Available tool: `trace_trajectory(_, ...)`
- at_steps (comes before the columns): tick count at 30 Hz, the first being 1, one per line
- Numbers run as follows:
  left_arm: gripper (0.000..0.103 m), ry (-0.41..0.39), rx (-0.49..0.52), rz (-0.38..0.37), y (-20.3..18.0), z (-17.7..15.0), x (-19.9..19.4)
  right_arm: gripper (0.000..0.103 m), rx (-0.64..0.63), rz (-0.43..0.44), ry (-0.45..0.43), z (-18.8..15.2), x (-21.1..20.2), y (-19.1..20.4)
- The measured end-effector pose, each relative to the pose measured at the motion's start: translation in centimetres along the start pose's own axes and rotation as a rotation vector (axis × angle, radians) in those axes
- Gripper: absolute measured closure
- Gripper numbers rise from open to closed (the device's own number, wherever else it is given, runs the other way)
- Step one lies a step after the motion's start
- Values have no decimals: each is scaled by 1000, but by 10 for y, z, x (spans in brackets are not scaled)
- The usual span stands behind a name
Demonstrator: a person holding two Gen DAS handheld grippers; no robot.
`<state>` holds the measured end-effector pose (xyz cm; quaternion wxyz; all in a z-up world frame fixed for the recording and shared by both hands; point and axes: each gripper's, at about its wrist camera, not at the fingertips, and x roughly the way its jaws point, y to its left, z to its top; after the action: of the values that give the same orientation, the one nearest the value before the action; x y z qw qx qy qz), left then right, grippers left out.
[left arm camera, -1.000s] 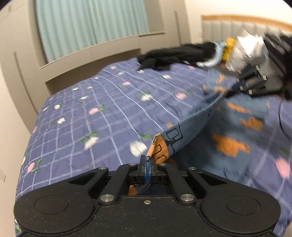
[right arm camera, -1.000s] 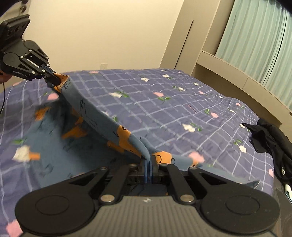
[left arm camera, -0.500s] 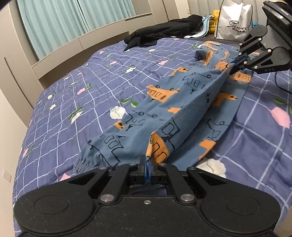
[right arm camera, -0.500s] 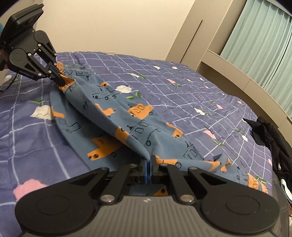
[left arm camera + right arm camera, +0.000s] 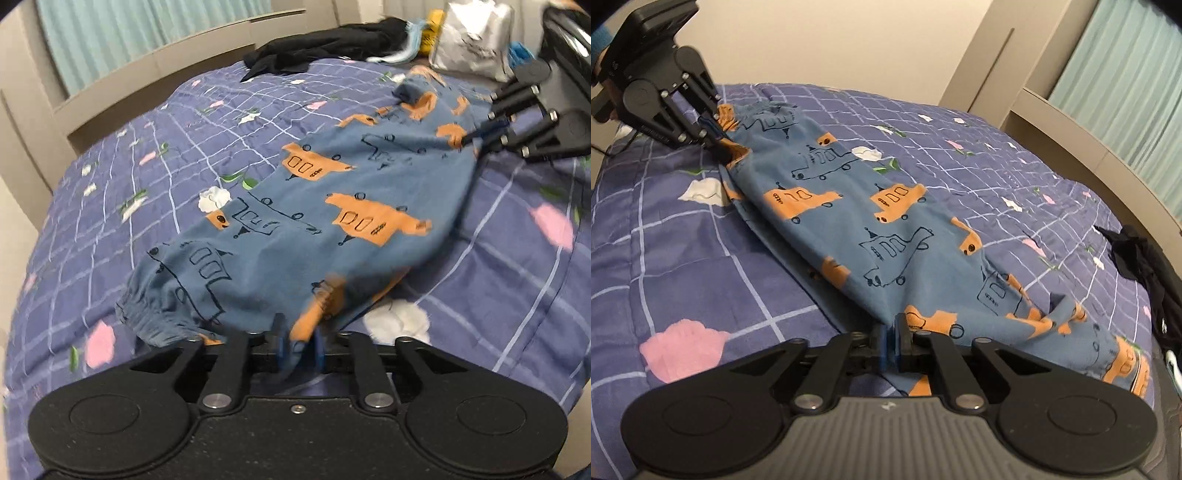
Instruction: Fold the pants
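The pants (image 5: pixel 314 206), blue with orange and outlined vehicle prints, lie folded lengthwise across the purple checked bedspread (image 5: pixel 155 147). In the left wrist view their gathered waistband is bunched at the lower left, just ahead of the left gripper (image 5: pixel 298 345). That gripper's jaws have just been opening: a clear gap stands between the two blue-padded fingers, and a blurred corner of the cloth hangs loosely in it, no longer pinched. At the far right the right gripper (image 5: pixel 476 138) meets the other end of the pants. Behind, a black garment (image 5: pixel 314 48) lies at the bed's far edge beside a silver bag (image 5: pixel 472 40).

In the right wrist view the pants (image 5: pixel 886 229) run from the near centre away to the upper left, flat on the bedspread (image 5: pixel 683 258). The right gripper (image 5: pixel 891 347) has also begun to part its jaws; only a narrow slit shows, and the fabric edge sits in it, seemingly slack. At the upper left the left gripper (image 5: pixel 718 142) touches the waistband end. The black garment (image 5: pixel 1145 258) lies at the right edge.
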<state>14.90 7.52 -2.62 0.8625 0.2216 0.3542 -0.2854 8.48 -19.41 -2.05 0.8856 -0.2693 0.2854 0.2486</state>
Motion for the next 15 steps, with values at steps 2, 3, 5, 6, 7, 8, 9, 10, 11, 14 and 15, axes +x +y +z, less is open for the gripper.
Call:
trace_trajectory(2,68,0,-37,-12,-3,3,0,79,30,1,-9,-2,-2,-4)
trace_trajectory(3,61,-7,-52,-17,-5,5,0,64,45,0,-14,-3,-4,-6)
trace_trajectory(5,47,-24,-74,-25,-12,10,0,43,82,-10,-24,-7,-9,-11)
trace_trajectory(6,38,-32,-84,-27,-16,13,1,35,104,-14,-26,-9,-12,-14)
trace_trajectory(7,33,-42,-93,-32,-21,17,2,29,132,-16,-27,-12,-15,-18)
trace_trajectory(8,25,-53,-101,-41,-26,22,3,25,165,-22,-27,-15,-18,-24)
trace_trajectory(9,18,-66,-108,-51,-31,28,5,17,192,-29,-28,-18,-21,-28)
trace_trajectory(10,15,-80,-116,-61,-37,34,7,9,225,-39,-32,-22,-24,-34)
trace_trajectory(11,8,-92,-121,-70,-42,40,9,7,261,-48,-39,-27,-28,-40)
trace_trajectory(14,2,-141,-99,-114,-65,62,18,1,377,-77,-45,-43,-39,-63)
trace_trajectory(15,1,-156,-85,-129,-73,69,21,0,419,-91,-49,-49,-43,-71)
